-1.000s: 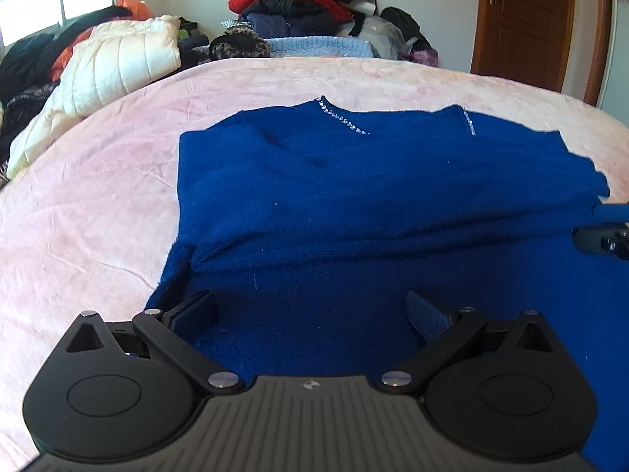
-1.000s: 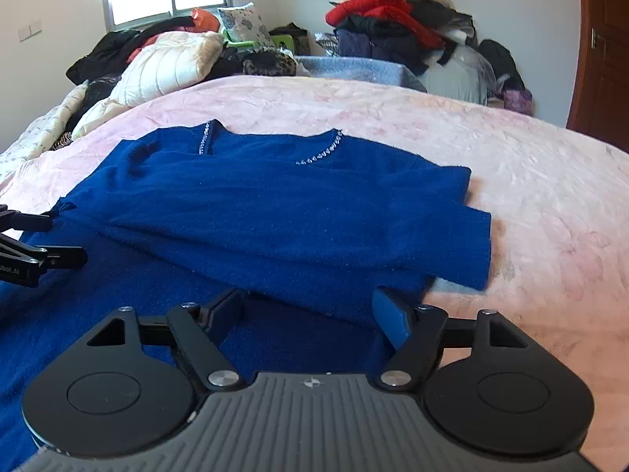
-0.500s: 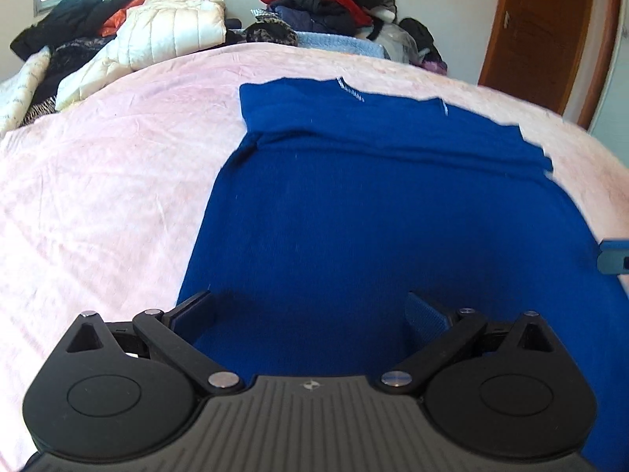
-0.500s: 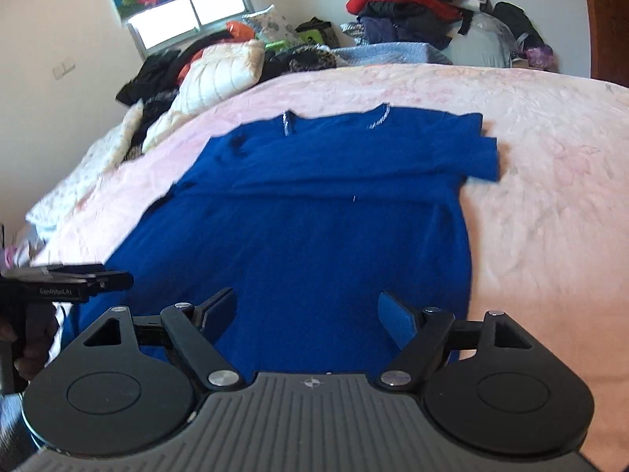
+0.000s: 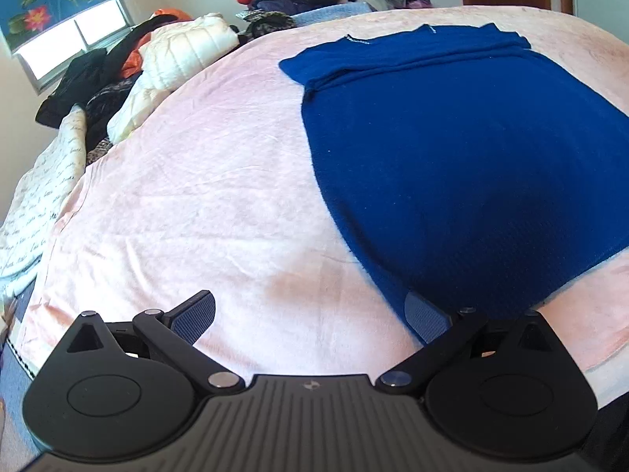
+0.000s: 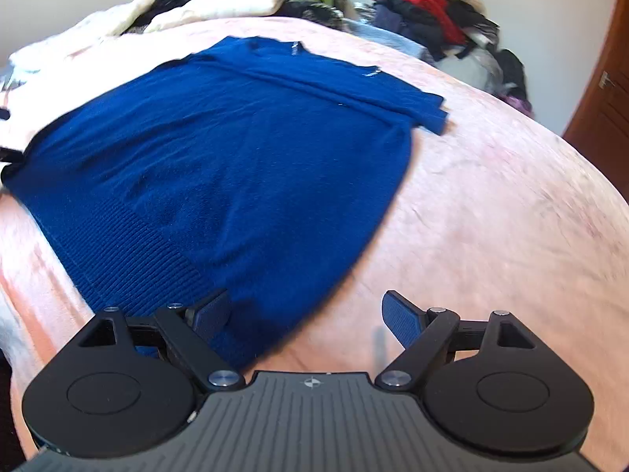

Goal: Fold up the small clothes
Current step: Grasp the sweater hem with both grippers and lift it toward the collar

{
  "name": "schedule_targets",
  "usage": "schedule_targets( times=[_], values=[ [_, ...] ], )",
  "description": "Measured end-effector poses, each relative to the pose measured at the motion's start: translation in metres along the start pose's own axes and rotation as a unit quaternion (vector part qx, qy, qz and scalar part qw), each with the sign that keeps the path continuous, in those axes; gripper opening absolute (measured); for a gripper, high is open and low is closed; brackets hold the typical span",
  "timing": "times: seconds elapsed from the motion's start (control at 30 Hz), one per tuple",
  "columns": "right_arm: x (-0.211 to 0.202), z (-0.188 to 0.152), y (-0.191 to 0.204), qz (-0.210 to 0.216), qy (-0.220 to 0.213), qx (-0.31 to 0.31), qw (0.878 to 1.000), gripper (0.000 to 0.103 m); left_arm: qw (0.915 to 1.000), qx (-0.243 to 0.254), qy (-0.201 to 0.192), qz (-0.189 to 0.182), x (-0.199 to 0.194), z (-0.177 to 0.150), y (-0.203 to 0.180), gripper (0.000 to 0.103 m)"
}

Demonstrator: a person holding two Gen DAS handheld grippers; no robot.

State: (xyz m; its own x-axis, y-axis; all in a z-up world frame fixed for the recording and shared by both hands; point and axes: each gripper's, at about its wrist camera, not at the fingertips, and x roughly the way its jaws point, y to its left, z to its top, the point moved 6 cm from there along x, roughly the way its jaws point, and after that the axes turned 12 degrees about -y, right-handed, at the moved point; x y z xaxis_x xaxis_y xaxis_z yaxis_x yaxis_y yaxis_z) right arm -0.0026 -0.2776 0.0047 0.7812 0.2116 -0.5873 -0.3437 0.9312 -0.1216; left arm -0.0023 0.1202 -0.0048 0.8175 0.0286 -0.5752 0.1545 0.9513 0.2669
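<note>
left wrist view: the left gripper [image 5: 310, 316] has its jaws spread wide with nothing between them, hanging over the pink blanket [image 5: 196, 204] of the bed. the blue knit sweater [image 5: 464, 165] lies flat ahead and to the right of it, its near left hem corner just beside the right-hand finger — whether that pad [image 5: 422, 316] touches the knit i cannot tell. the sleeves look already folded across the chest at the far end, by the neckline. well beyond, ahead and to the left, a white puffer jacket [image 5: 184, 51] sits among piled clothes.

right wrist view: the right gripper [image 6: 304, 314] is also parted, and its jaws have just been widening; no cloth is pinched. the sweater's [image 6: 220, 149] ribbed hem runs ahead and to the left, and its near right corner reaches under the left-hand finger, with bare blanket [image 6: 491, 216] under the other finger. a heap of red and dark clothes [image 6: 424, 11] lies far ahead to the right.

judgement: the sleeve folds seem done, and both grippers are placed at the two hem corners for the bottom-to-top fold. the next move calls for sinking each gripper onto its corner, closing on both layers of knit, then lifting evenly and carrying the hem up toward the neckline — the thick knit may slip if only the top layer is caught.
</note>
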Motion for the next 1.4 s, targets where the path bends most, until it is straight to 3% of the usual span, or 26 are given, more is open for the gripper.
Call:
schedule_targets(
  times=[0.13,0.2,0.23,0.3,0.37,0.4,0.5,0.53,0.63,0.7,0.8,0.87,0.97,1.0,1.03,1.17,1.3,1.4],
  values=[
    [-0.01,-0.011,-0.013,-0.005,0.005,0.065,0.998,0.087,0.998,-0.06,0.001,-0.02,-0.006,-0.005,0.002,0.103],
    [-0.014,-0.014,-0.019,0.005,0.003,0.114,0.993,0.087,0.9924,-0.113,0.004,-0.047,-0.005,-0.006,0.0,0.103],
    [-0.016,-0.016,-0.023,0.019,0.001,0.155,0.988,0.087,0.9852,-0.158,0.011,-0.066,-0.003,-0.007,0.001,0.103],
    [-0.015,-0.021,-0.033,0.043,0.008,0.237,0.97,0.086,0.9594,-0.256,0.028,-0.114,0.0,-0.01,0.003,0.103],
    [-0.014,-0.029,-0.04,0.051,0.017,0.301,0.952,0.085,0.9358,-0.319,0.035,-0.145,0.0,-0.013,0.003,0.103],
    [-0.015,-0.03,-0.041,0.053,0.015,0.311,0.949,0.085,0.9335,-0.322,0.033,-0.153,0.0,-0.012,0.0,0.103],
    [-0.017,-0.033,-0.039,0.07,0.008,0.333,0.94,0.086,0.9422,-0.298,0.032,-0.149,0.001,-0.009,-0.009,0.103],
    [-0.016,-0.034,-0.039,0.083,0.009,0.349,0.934,0.086,0.9391,-0.307,0.038,-0.15,0.004,-0.01,-0.01,0.103],
    [-0.012,-0.034,-0.04,0.122,0.013,0.398,0.909,0.085,0.9159,-0.363,0.058,-0.161,0.016,-0.016,-0.007,0.103],
    [-0.01,-0.037,-0.046,0.134,0.017,0.429,0.893,0.085,0.9087,-0.38,0.065,-0.161,0.019,-0.018,-0.004,0.103],
    [-0.004,-0.042,-0.053,0.157,0.03,0.482,0.861,0.084,0.907,-0.383,0.069,-0.161,0.02,-0.019,-0.002,0.1],
    [-0.001,-0.045,-0.052,0.17,0.038,0.501,0.848,0.082,0.9131,-0.372,0.075,-0.148,0.018,-0.018,-0.002,0.094],
    [0.003,-0.043,-0.045,0.179,0.048,0.498,0.847,0.081,0.9279,-0.343,0.07,-0.127,0.012,-0.013,-0.002,0.072],
    [0.004,-0.041,-0.043,0.184,0.05,0.497,0.847,0.081,0.9343,-0.328,0.059,-0.128,0.008,-0.008,-0.002,0.056],
    [0.006,-0.039,-0.039,0.189,0.054,0.496,0.846,0.079,0.937,-0.319,0.057,-0.131,0.006,-0.004,-0.002,0.056],
    [0.013,-0.037,-0.028,0.205,0.065,0.491,0.844,0.075,0.9338,-0.321,0.077,-0.137,0.015,-0.007,-0.004,0.056],
    [0.015,-0.038,-0.027,0.211,0.065,0.5,0.837,0.07,0.9341,-0.321,0.072,-0.138,0.016,-0.006,-0.003,0.056],
    [0.016,-0.044,-0.031,0.209,0.069,0.511,0.831,0.061,0.934,-0.321,0.073,-0.14,0.018,-0.005,-0.004,0.056]
  ],
)
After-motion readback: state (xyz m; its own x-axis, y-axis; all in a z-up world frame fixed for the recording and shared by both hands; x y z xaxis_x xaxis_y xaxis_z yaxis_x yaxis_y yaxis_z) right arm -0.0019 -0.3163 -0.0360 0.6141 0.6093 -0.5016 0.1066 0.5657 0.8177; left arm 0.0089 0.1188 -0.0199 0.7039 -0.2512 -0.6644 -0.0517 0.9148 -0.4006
